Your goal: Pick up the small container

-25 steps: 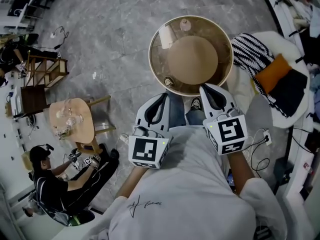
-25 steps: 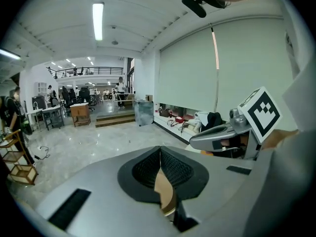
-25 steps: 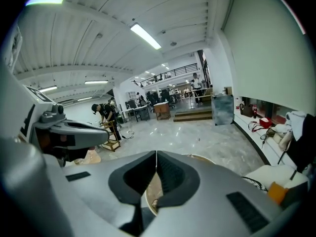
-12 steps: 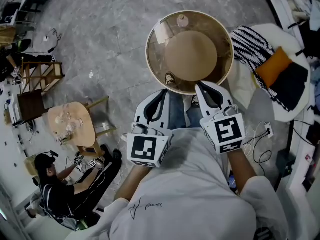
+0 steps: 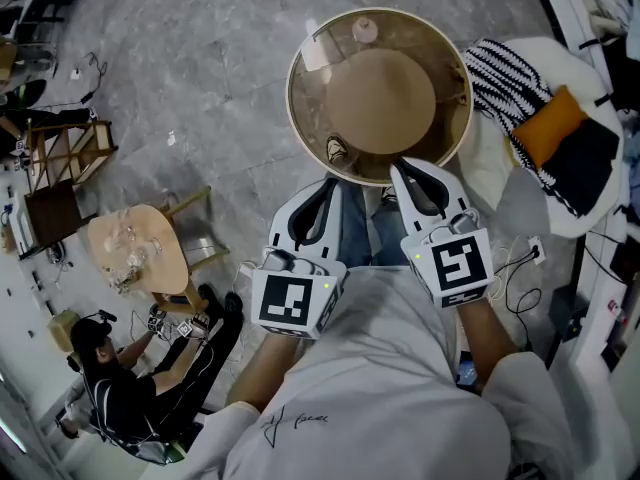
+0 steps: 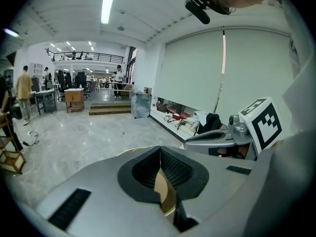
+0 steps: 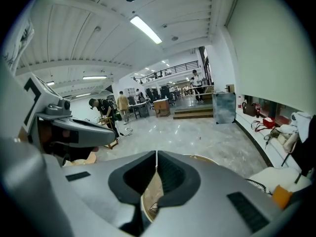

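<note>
Both grippers are held out side by side above the person's legs [image 5: 355, 230], tilted downward toward the round glass counter [image 5: 305, 108]. The left gripper [image 5: 328, 186] lies short of its near rim, and the right gripper [image 5: 402, 166] reaches it. Each pair of fingers [image 6: 173, 169] is closed on nothing. Only the head view shows the small container [image 5: 365, 30], at the counter's far edge; the gripper views catch just the near rim.
</note>
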